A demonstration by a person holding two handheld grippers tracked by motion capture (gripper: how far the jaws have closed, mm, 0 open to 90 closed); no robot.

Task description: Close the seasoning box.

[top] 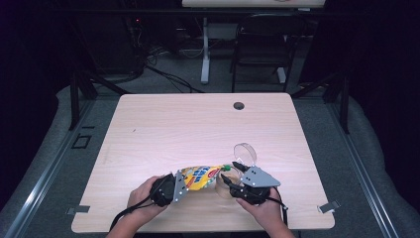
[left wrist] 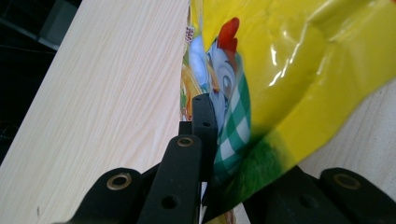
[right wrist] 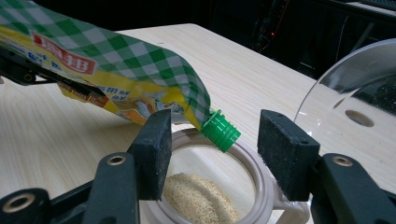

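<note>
Yellow glossy pouch point(top: 200, 177) with green-and-white check, a cartoon chicken and a green screw spout point(right wrist: 220, 131), held low over the near middle of the tabletop point(top: 188, 124), a bit right of centre. Left hand-held gripper point(left wrist: 205, 140) is clamped on the bottom end of the pouch, jaws pinching the film. Right hand-held gripper point(right wrist: 212, 154) sits around the jar point(right wrist: 219, 186) with its jaws spread either side of the rim, pads not quite touching as far as I can see, so I'd call it released. Clear hinged lid point(top: 245, 152) is flipped up on the far side. Spout hangs right over the jar mouth and there's already some pale granular stuff point(right wrist: 196, 198) inside.

Looks like pouring to me. I'd tip the pouch end up slowly, keep the spout centred over the opening, and steady the jar so it doesn't skid
</note>
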